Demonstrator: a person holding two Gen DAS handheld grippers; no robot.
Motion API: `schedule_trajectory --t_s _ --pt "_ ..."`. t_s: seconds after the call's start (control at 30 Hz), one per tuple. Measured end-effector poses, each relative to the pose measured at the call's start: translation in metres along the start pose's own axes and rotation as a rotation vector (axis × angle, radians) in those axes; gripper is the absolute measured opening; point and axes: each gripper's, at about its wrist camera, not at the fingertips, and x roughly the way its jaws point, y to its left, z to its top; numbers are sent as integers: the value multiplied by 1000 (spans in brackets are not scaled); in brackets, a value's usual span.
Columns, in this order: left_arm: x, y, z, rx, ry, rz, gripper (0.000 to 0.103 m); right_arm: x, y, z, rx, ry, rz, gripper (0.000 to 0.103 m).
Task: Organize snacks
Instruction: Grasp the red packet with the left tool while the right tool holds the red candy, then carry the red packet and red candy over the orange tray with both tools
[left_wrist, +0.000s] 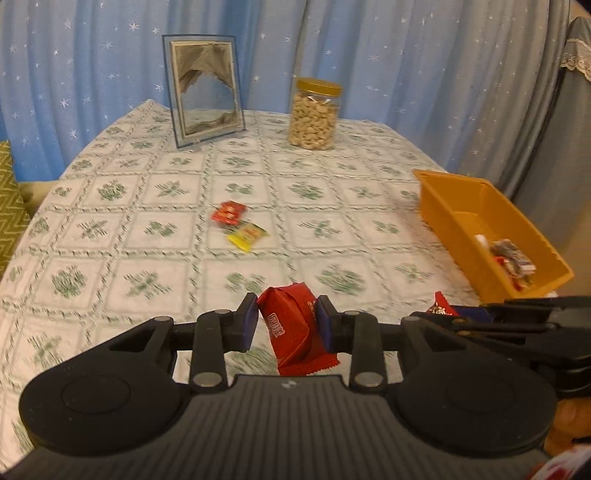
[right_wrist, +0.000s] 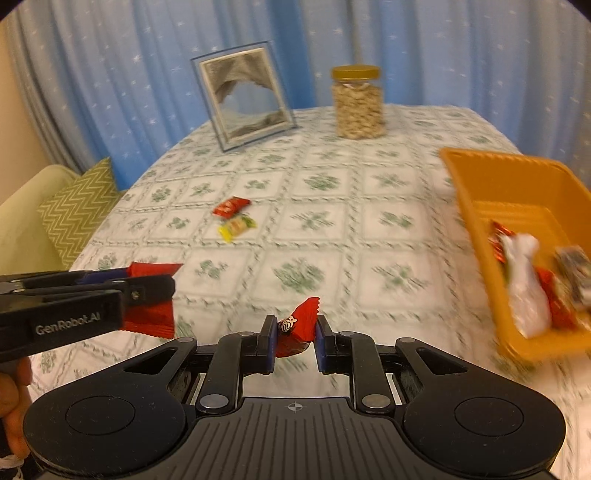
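- Carrying two snacks at once: the left gripper (left_wrist: 286, 325) is clamping a red wrapped snack packet (left_wrist: 291, 328) between its blue pads, and the right gripper (right_wrist: 295, 341) is pinching a small red candy with a cartoon face (right_wrist: 297, 326).
- Hanging above the near part of the tablecloth (left_wrist: 147, 184), both pieces are lifted clear of it, as far as the blurred views show.
- Sitting at the right edge of the table, the orange bin (right_wrist: 476, 173) is already holding several wrapped snacks, among them a white packet (right_wrist: 526, 284) and some red ones.
- Lying well apart from the bin, near the middle of the cloth, a red snack (left_wrist: 228, 213) and a yellow snack (left_wrist: 246, 235) are touching each other and waiting to be collected.
- Judging by this, the sorting is well underway: some pieces are binned, two are in the grippers, two are left on the table.
- Standing at the far side, a jar of nuts (left_wrist: 314, 114) and a sand-art picture frame (left_wrist: 203, 90) are staying out of the work.
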Motion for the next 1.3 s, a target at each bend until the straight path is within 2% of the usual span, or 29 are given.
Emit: schedule_trajectory --t_s 0.33,0.73,1.3 --pt "-29 -39 -20 -34 6 -58 30 -53 -18 -19 68 -49 -63 21" --pt "-57 -71 -11 -8 -32 -85 30 -102 -31 -27 91 -115 -96 21" --pt "-54 -114 2 55 -39 -133 30 -133 -66 -24 150 -173 -143 21"
